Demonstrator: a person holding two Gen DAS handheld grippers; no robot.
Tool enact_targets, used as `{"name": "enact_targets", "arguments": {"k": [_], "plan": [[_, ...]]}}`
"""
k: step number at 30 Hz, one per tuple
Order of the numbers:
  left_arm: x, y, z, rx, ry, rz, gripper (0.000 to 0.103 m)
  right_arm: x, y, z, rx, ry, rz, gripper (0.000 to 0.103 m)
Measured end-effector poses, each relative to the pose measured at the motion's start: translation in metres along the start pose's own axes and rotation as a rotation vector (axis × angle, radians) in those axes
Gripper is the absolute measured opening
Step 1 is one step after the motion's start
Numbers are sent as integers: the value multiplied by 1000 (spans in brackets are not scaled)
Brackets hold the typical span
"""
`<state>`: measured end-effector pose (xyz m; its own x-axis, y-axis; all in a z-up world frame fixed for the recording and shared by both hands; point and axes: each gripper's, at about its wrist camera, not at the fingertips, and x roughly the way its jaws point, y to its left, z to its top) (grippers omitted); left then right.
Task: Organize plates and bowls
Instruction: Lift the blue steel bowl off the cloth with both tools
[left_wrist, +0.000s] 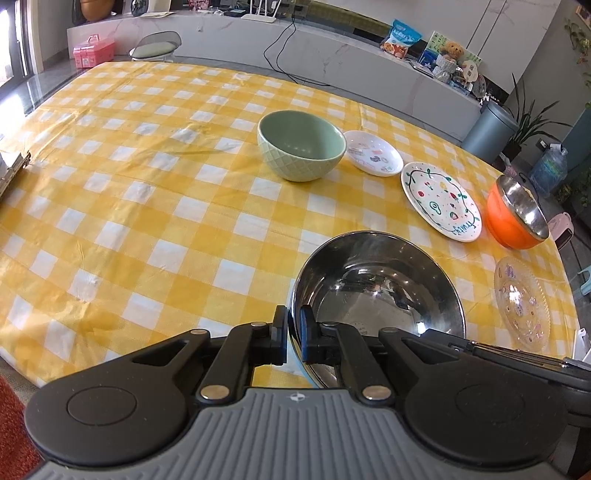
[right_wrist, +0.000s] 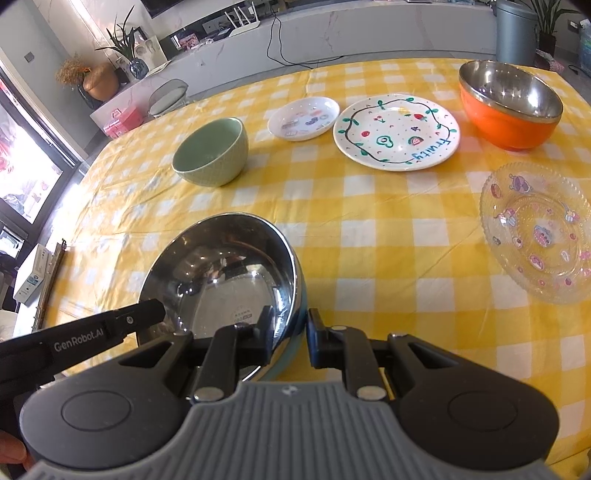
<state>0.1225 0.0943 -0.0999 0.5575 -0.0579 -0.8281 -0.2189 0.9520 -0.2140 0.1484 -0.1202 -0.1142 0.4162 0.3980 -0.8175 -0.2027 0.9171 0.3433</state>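
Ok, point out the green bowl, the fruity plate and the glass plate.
green bowl (left_wrist: 301, 146): left wrist view, inside bottom.
fruity plate (right_wrist: 397, 133): right wrist view, painted centre.
glass plate (right_wrist: 537, 230): right wrist view, centre.

Yellow-white checked tablecloth, orange bowl

a table in a yellow checked cloth is carrying the dishes. ahead of the grippers a green bowl, a small white plate, a fruit-painted plate and an orange bowl are sitting; a glass plate is lying to the right.
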Motion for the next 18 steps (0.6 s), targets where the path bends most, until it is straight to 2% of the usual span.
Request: {"name": "enact_targets", "arguments": {"k": [11, 12, 13, 15, 18], "plan": [[1, 4, 2, -32, 6, -28, 9, 5, -11, 3, 54, 27, 40, 17], [0, 4, 3, -36, 1, -28, 10, 5, -11, 3, 53, 28, 43, 20], [-1, 5, 3, -40, -5, -27, 17, 5, -11, 4, 54, 31, 48, 22], [-4, 6, 4, -55, -17, -31, 25, 5, -9, 5, 49, 34, 52, 38], [-14, 6, 9, -72, -48, -35, 29, -5, -6, 8, 26, 4, 29, 41]]}}
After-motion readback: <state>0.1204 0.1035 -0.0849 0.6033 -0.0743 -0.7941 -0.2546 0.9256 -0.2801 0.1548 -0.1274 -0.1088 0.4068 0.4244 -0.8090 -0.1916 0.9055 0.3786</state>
